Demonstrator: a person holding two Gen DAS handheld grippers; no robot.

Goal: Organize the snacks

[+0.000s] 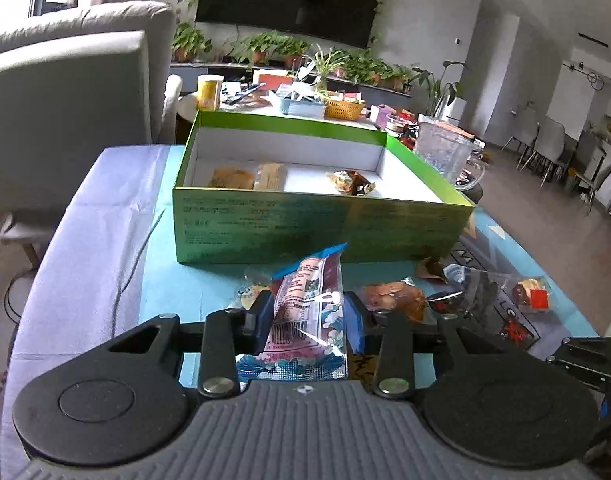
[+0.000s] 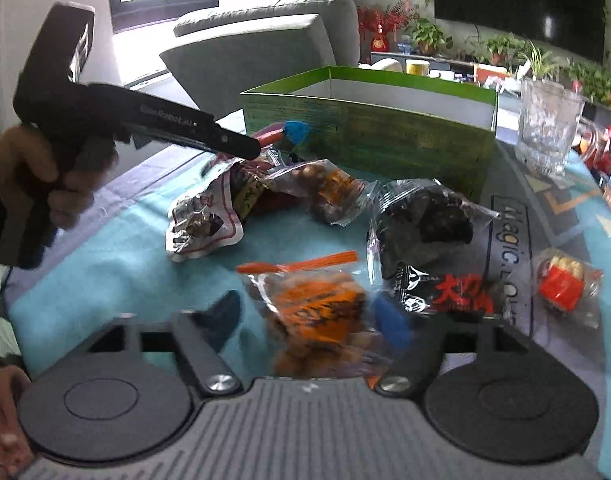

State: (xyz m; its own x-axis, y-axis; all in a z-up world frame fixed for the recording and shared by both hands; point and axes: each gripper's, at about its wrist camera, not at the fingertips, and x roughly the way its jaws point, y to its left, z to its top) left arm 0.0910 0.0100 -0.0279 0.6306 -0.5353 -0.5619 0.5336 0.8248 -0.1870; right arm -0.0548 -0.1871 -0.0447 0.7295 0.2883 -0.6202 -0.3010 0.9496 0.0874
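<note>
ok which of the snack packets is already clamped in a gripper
The pink-and-maroon packet with the blue top edge: the left hand-held gripper is shut on it. The orange packet only lies between the right hand-held gripper's open fingers.

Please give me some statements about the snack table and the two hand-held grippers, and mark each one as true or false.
1. The left hand-held gripper grips a pink-and-blue snack packet. True.
2. The green box is empty. False: it holds several snacks.
3. An orange snack bag lies between the right hand-held gripper's fingers. True.
4. The glass mug lies on its side. False: it stands upright.
</note>
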